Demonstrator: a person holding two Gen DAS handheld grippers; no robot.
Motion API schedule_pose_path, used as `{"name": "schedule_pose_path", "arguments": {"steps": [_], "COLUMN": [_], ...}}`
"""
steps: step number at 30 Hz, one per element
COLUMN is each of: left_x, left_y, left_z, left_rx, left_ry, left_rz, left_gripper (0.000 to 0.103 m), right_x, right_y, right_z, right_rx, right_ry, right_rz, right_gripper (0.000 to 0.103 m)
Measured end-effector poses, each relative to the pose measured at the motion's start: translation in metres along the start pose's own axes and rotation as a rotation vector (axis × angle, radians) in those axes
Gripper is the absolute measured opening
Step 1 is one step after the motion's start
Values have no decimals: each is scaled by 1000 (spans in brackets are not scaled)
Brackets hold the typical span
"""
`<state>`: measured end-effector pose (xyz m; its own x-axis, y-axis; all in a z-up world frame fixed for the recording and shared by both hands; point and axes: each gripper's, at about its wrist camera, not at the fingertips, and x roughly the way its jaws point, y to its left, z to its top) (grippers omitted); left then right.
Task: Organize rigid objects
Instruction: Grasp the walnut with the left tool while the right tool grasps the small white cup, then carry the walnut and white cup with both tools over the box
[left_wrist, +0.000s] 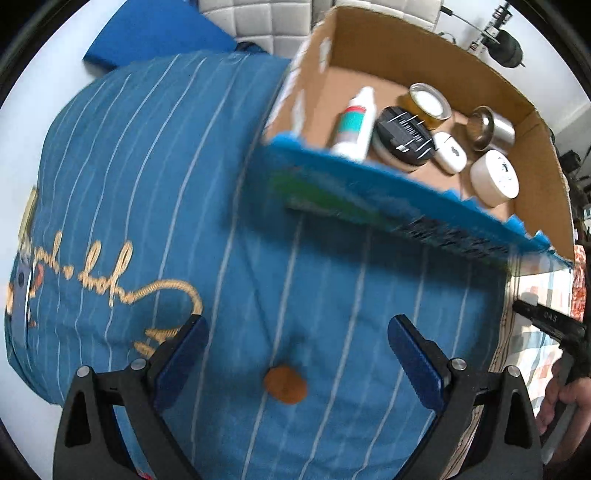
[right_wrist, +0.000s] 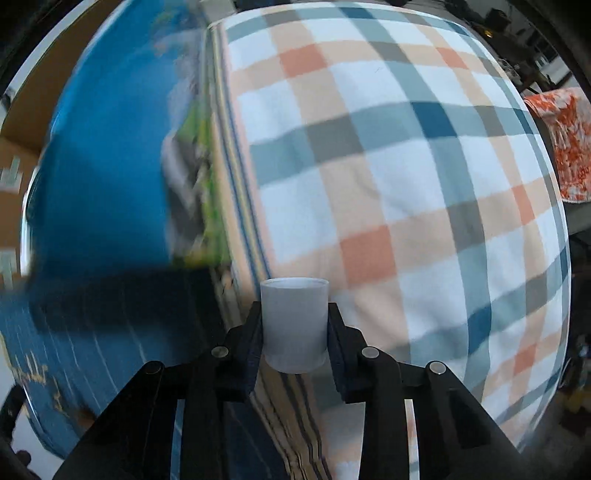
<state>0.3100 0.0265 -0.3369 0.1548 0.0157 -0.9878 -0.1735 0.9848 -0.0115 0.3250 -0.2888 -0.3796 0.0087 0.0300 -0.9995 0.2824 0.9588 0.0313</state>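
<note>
Left gripper (left_wrist: 297, 334): jaws spread wide, empty, above blue striped cloth (left_wrist: 147, 166), facing box (left_wrist: 424, 59). Right gripper (right_wrist: 294, 314): clamped on white cup (right_wrist: 294, 325), held upright over plaid blanket (right_wrist: 406, 184).

Pretty bright, soft daylight overall, though both fisheye views bend hard at the edges and fade into a black ring. The blue flap (left_wrist: 388, 192) on the cardboard box (left_wrist: 424, 55) is smeared with motion blur in both views, and it throws a dark shadow onto the striped blue bedding (left_wrist: 147, 166) under it. The white cup (right_wrist: 294, 325) up close looks greyish and shaded, while the checked blanket (right_wrist: 388, 166) behind it is well lit but a bit soft.
</note>
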Motion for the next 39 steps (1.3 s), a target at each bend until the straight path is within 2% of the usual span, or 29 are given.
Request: {"name": "schedule_pose_path", "arguments": {"steps": [7, 11, 17, 18, 19, 23, 26, 28, 33, 35, 39], "left_x": [24, 52, 97, 99, 97, 92, 87, 85, 72, 57, 6], "left_y": [28, 32, 23, 21, 17, 2, -11, -14, -23, -30, -49], "left_z": [-32, -44, -49, -49, -49, -48, -51, -55, -70, -72, -68], "left_rx": [-24, -42, -32, -19, -2, 43, 86, 92, 92, 101, 127], "left_ry": [99, 181, 294, 279, 260, 237, 226, 227, 224, 204, 105], "left_rz": [-18, -26, -28, -2, 12, 20, 36, 35, -15, -38, -95], "left_gripper": [99, 85, 80, 78, 72, 36, 36, 36, 36, 36, 36], "right_x": [-1, 4, 5, 4, 3, -5, -10, -18, -51, -67, -101], "right_y": [31, 45, 59, 61, 64, 72, 81, 71, 85, 90, 93], "right_z": [-60, -82, -97, -99, -100, -107, -111, -107, -105, -95, -86], "right_rx": [-110, -124, -141, -147, -153, -180, -190, -200, -239, -248, -274], "right_ry": [59, 89, 64, 61, 59, 36, 30, 20, -31, -46, -92], "right_rz": [26, 54, 26, 23, 23, 18, 29, 41, 64, 77, 82], "right_gripper": [34, 34, 34, 34, 34, 34, 34, 34, 34, 34, 34]}}
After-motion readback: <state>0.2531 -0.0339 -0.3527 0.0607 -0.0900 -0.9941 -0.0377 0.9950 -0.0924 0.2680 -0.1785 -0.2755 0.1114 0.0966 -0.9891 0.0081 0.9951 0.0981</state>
